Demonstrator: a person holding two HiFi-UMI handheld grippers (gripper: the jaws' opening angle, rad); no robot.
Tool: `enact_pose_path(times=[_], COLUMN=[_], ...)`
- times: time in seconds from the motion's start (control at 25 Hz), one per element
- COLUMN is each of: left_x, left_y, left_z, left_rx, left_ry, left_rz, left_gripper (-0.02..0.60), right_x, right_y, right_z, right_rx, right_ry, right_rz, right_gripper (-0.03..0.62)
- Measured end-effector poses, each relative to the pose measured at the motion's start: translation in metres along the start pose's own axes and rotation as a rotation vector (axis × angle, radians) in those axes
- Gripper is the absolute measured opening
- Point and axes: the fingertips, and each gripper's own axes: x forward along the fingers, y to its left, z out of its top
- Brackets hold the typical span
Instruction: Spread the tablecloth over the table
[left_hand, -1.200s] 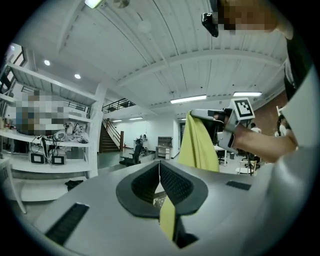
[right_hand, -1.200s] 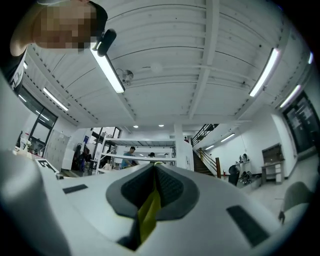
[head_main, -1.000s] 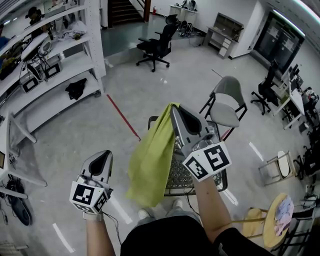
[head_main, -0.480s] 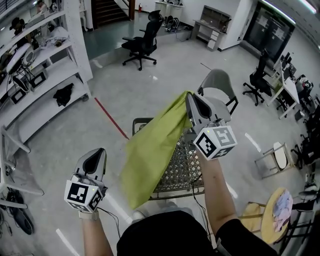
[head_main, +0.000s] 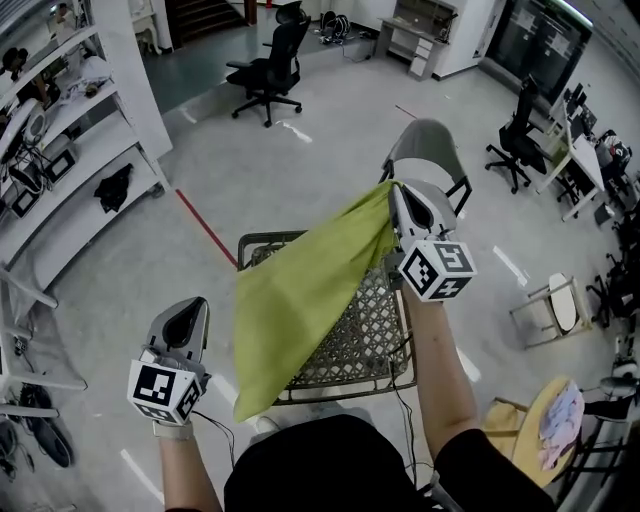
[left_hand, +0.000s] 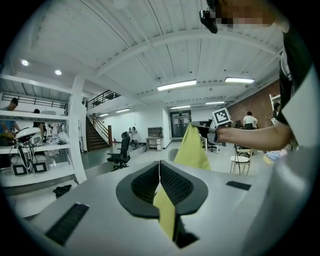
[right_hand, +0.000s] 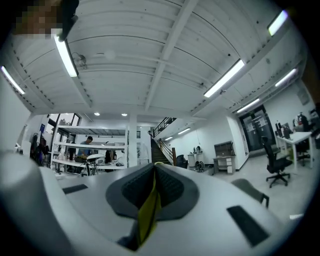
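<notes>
Green tablecloth's (head_main: 300, 310) edges hang off right gripper (head_main: 402, 188)

White shelving (head_main: 95, 175) lines the left of a pale grey floor (head_main: 320, 160) marked with a red line (head_main: 205, 228). A black office chair (head_main: 263, 68) stands near a staircase (head_main: 203, 12) at the far end. Strip lights (left_hand: 176, 85) run under a white beamed ceiling (left_hand: 150, 45).

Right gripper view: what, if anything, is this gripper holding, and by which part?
The right gripper is shut on the green tablecloth, pinching it by its top corner; the rest of it hangs down below.
</notes>
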Motion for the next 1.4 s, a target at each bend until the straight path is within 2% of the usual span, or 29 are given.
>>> enact_pose_path(times=[0.16,0.48,0.84,0.96,1.08,1.4], left_x=[0.022,0.055,0.091,0.102,0.112,0.123], left_y=[-0.018,-0.052,-0.093,-0.106,-0.114,-0.128], left_z=[0.002,0.002,0.000,-0.002,-0.006,-0.022], left_rx=[0.008,0.041,0.072,0.071,0.034,-0.016], left_ry=[0.033,0.099,0.160,0.171,0.185,0.235], left_rz=[0.015,0.021,0.003,-0.005,0.002,0.025], left_gripper=[0.014,0.014,0.014,0.014,0.014,0.014], right_x=[-0.004,-0.010,-0.007,-0.007,-0.005,-0.004], right_y=[-0.061,-0.171,-0.269,-0.286,-0.288,-0.286], right_z=[-0.020,-0.040,-0.045,-0.061,-0.086,-0.187], right_rx=[0.049,0.081,0.003,-0.019,-0.057,-0.117], right_ry=[0.030,0.058,0.103,0.136,0.186,0.376], right_rz=[-0.053,-0.153,-0.233,-0.244,-0.239,-0.222], right_gripper=[0.015,0.015,0.015,0.015,0.015,0.015])
